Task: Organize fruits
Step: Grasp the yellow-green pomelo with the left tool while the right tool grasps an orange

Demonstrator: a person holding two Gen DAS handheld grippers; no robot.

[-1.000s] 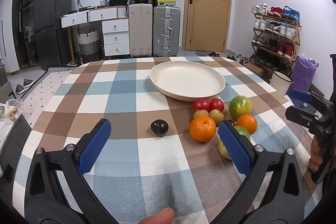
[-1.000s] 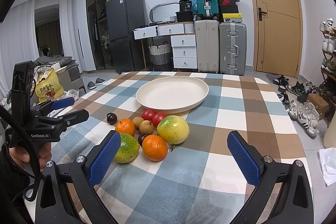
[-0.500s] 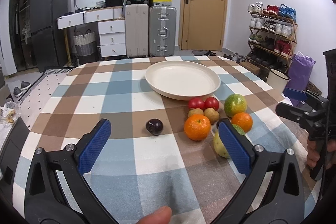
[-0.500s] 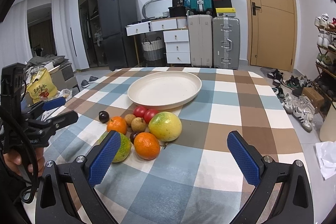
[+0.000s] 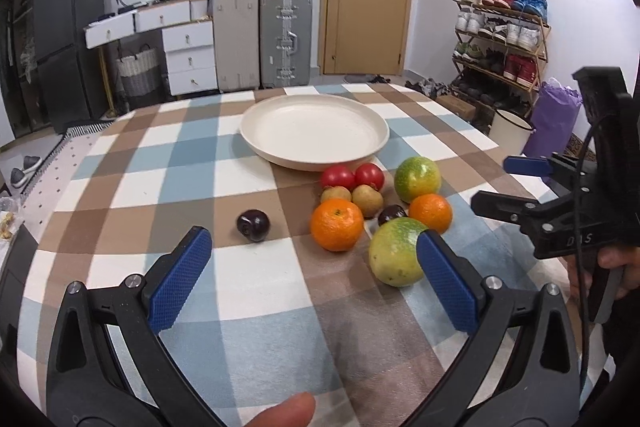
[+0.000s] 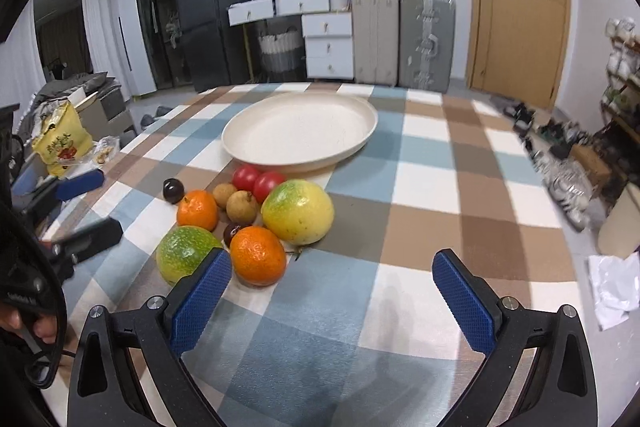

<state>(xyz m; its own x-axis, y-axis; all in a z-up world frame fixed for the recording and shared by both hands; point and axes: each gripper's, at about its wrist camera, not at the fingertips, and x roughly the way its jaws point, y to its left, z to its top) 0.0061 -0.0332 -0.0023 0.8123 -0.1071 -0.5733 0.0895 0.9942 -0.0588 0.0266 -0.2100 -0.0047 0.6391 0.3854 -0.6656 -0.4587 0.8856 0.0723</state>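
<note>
A cream plate [image 5: 316, 135] [image 6: 300, 135] sits empty on the checked tablecloth. In front of it lies a cluster of fruit: two red tomatoes [image 5: 338, 177], two brown longans [image 5: 367, 199], two oranges [image 5: 337, 224] [image 6: 258, 255], two green-yellow fruits [image 5: 417, 179] [image 6: 298, 211] and a dark plum [image 5: 391, 215]. Another dark plum [image 5: 253, 225] lies apart to the left. My left gripper [image 5: 314, 283] is open and empty, just short of the fruit. My right gripper [image 6: 332, 301] is open and empty, to the right of the nearest green fruit [image 6: 184, 259].
The round table's edge [image 5: 48, 163] curves close on both sides. Behind it stand suitcases [image 5: 260, 39], white drawers [image 5: 188, 55], a dark fridge [image 5: 68, 35] and a door. A shoe rack [image 5: 500, 43] is at the right. A yellow snack bag [image 6: 60, 143] lies at the left.
Both grippers have moved in closer to the fruit cluster and a little lower. Both stay open. No fruit has moved.
</note>
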